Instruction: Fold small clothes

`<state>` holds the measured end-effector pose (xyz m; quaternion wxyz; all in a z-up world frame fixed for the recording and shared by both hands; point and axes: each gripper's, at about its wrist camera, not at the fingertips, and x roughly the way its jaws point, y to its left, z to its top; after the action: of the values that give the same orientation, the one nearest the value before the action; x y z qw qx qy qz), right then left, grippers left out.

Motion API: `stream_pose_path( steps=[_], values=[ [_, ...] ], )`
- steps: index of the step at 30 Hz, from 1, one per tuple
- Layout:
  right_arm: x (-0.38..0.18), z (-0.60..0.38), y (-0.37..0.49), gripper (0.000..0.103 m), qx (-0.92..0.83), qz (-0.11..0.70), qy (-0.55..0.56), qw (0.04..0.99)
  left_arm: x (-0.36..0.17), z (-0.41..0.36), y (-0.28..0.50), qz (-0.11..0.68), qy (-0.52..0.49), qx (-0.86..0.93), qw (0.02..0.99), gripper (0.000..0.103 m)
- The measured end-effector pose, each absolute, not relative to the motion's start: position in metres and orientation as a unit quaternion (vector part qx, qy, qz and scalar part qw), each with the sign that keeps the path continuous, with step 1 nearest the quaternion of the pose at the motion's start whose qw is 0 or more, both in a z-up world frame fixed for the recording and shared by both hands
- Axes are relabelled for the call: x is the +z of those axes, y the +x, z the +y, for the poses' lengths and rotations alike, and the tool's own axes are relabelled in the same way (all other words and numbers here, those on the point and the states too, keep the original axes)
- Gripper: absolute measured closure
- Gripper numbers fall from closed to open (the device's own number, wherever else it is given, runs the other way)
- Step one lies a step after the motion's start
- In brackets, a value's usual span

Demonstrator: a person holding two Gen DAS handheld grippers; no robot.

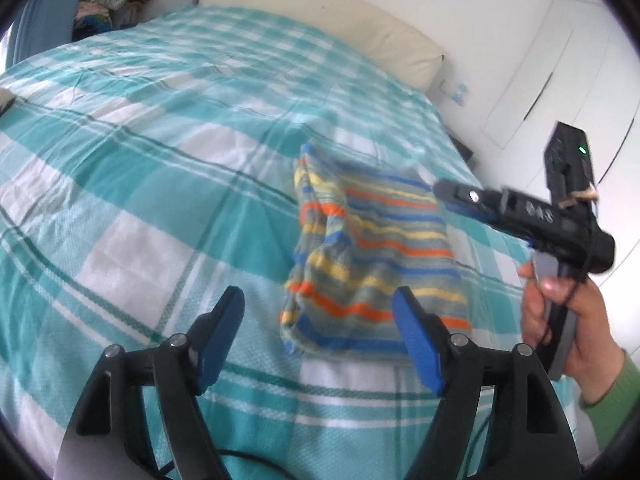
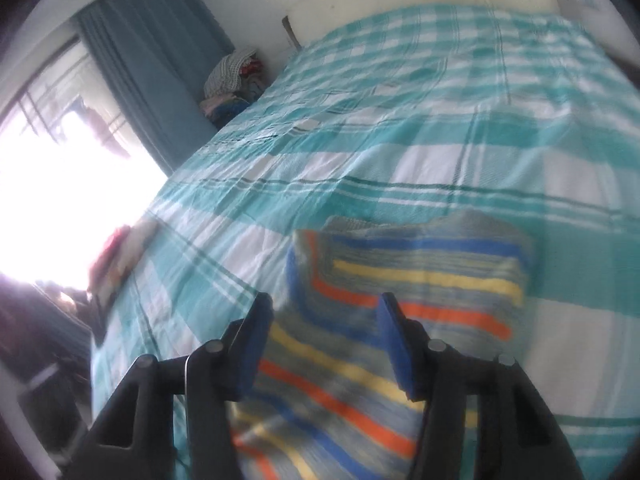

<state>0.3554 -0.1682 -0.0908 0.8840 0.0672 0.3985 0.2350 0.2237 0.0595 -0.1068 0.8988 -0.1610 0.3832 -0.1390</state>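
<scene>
A small striped garment (image 1: pixel 372 248), grey with blue, yellow and orange bands, lies folded on the teal checked bedspread (image 1: pixel 160 184). My left gripper (image 1: pixel 318 300) hovers open over its near left corner, and its right finger overlaps the cloth's near edge. My right gripper (image 1: pixel 448 194), held by a hand in a green sleeve (image 1: pixel 612 384), reaches in from the right over the far right edge. In the right wrist view the right gripper (image 2: pixel 326 304) stands open above the garment (image 2: pixel 420 280); the cloth shows between its blue pads (image 2: pixel 394 340), which do not press on it.
A cream headboard cushion (image 1: pixel 328 20) runs along the far side of the bed. A heap of clothes (image 1: pixel 116 0) sits in the far left corner beside a blue curtain (image 2: pixel 152 80) and a bright window (image 2: pixel 60 200). White wardrobe doors (image 1: pixel 560 72) stand to the right.
</scene>
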Motion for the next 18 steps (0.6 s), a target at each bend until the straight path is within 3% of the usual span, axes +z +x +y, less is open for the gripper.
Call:
stream_pose_path(
  steps=[5,10,18],
  values=[
    [-0.107,-0.165,0.288,0.047,0.249,0.397,-0.028,0.883,-0.134,0.04,0.259,0.44,-0.119,-0.105,0.884,0.03],
    [-0.173,-0.158,0.272,0.047,0.226,0.471,-0.036,0.852,-0.142,0.045,0.26,0.475,-0.096,-0.104,0.868,0.033],
    [-0.11,-0.18,0.275,0.047,0.204,0.404,-0.045,0.891,-0.099,0.062,0.279,0.437,-0.152,-0.158,0.872,0.024]
  ],
)
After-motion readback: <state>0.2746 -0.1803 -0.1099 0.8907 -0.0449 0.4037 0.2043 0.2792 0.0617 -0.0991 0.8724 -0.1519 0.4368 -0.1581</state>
